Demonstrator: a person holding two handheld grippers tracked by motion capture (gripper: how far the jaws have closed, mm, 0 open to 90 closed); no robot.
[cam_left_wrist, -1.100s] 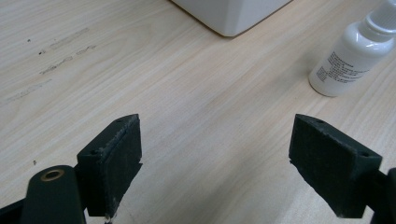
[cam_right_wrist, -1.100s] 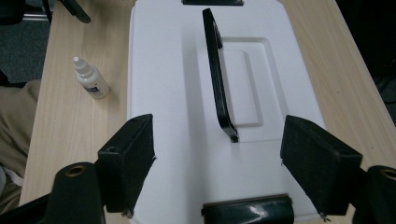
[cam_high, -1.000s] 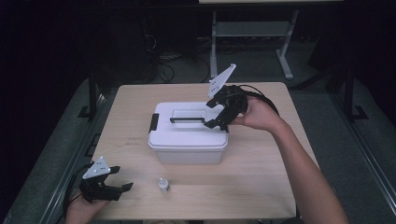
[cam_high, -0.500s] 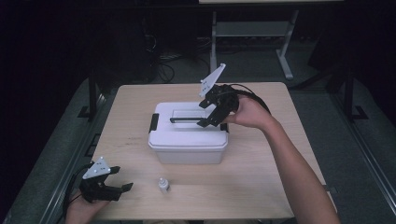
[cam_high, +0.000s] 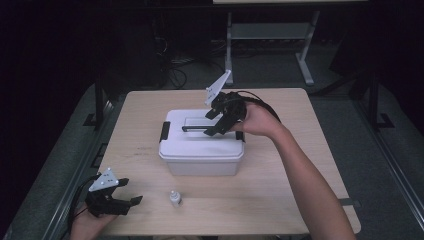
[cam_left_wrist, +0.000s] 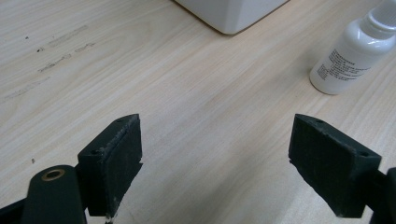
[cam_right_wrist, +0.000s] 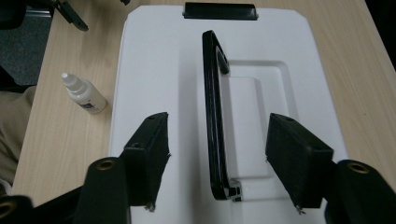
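We are holding the right gripper (cam_high: 216, 121) over the white box (cam_high: 200, 150), which is sitting mid-surface, a little toward the far side. Its fingers (cam_right_wrist: 148, 154) are standing released, one on each side of the black handle (cam_right_wrist: 214, 116), which is standing up from the lid; they are not touching it. The left gripper (cam_high: 116, 201) is resting at the near left corner of the surface (cam_high: 300, 165), fingers (cam_left_wrist: 114, 151) also released and grasping nothing. A small white bottle (cam_high: 174, 198) is standing between it and the box, near the front edge.

We are judging the box to be stiff moulded plastic, smooth and fairly slippery on its walls, so the handle looks like the best place to take hold: narrow, rigid and centred, so the load should hang level. Black latches (cam_right_wrist: 220, 10) are sitting at each end of the lid; if they are fastened, the lid should carry the body with it.

We cannot tell how heavy the box is, since its contents are hidden under the lid. Whether the latches are clipped is hard to make out. The bottle's label print is too small to read, and its cap is cut off in the left gripper view.
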